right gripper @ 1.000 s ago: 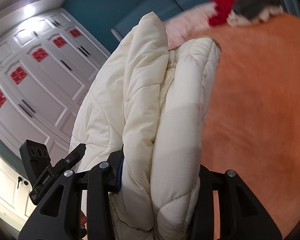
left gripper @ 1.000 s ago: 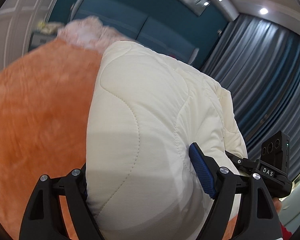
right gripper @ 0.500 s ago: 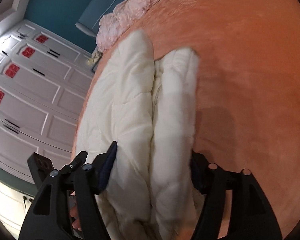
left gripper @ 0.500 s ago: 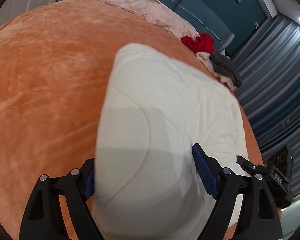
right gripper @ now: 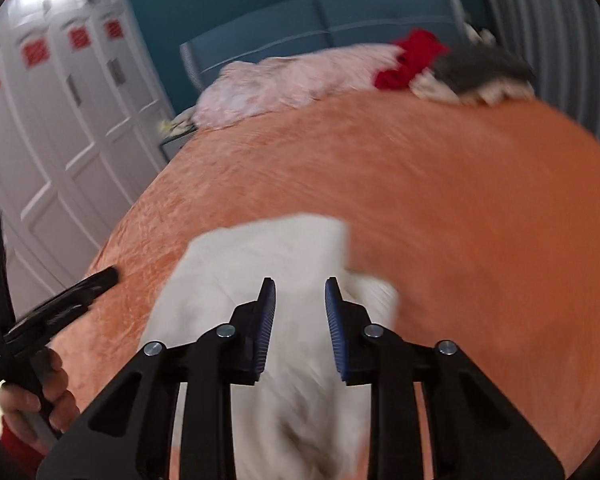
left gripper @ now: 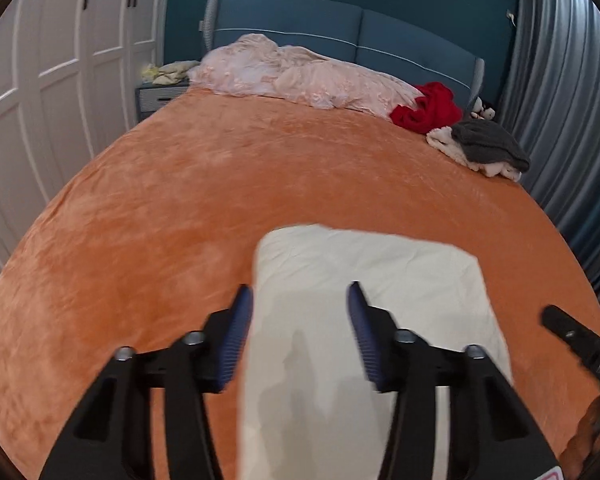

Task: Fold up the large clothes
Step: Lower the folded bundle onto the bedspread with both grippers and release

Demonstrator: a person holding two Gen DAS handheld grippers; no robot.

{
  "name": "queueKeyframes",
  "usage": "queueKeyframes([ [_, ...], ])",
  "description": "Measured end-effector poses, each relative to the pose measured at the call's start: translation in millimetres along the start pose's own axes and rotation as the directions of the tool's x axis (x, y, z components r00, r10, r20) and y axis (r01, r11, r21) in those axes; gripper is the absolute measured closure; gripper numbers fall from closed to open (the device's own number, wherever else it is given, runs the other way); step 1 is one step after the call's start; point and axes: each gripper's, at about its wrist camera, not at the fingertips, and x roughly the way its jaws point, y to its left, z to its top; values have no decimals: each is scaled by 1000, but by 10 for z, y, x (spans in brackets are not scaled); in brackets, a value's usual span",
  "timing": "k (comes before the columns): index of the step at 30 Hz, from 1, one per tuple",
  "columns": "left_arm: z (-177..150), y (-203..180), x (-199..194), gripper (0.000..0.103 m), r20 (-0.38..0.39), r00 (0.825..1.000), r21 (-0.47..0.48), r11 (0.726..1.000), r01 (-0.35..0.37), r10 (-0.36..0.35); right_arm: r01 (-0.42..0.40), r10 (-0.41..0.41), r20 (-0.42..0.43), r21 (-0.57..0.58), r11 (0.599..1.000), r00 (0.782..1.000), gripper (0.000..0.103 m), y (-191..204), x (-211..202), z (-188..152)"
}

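Both fisheye views were evenly, softly lit from overhead, with a ceiling light glaring at the top left above the white wardrobe (right gripper: pixel 60 128). Edges curved strongly and fell to black at the corners. The right wrist view was heavily motion-blurred, smearing the cream garment (right gripper: pixel 284 264). The left wrist view was sharper toward the headboard (left gripper: pixel 340 36), blurring nearer the camera, where faint grey shadows crossed that garment (left gripper: pixel 364 280).

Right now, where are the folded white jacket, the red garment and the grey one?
folded white jacket (left gripper: pixel 364 276), left wrist view, top panel.
red garment (left gripper: pixel 430 108), left wrist view, its middle.
grey garment (left gripper: pixel 486 142), left wrist view, upper surface.
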Motion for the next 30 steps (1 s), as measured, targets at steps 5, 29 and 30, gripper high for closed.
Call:
queueKeyframes([
  [5, -71, -209, 678, 64, -92, 995, -1, 999, -43, 43, 68, -72, -67, -61, 996, 995, 78, 177, 667, -71],
  [29, -581, -389, 1388, 63, 27, 979, 91, 975, -203, 201, 134, -133, 12, -99, 986, 991, 80, 40, 1311, -654],
  [30, -584, -391, 1391, 63, 28, 979, 91, 975, -205, 203, 133, -133, 12, -98, 986, 991, 80, 37, 1313, -657],
])
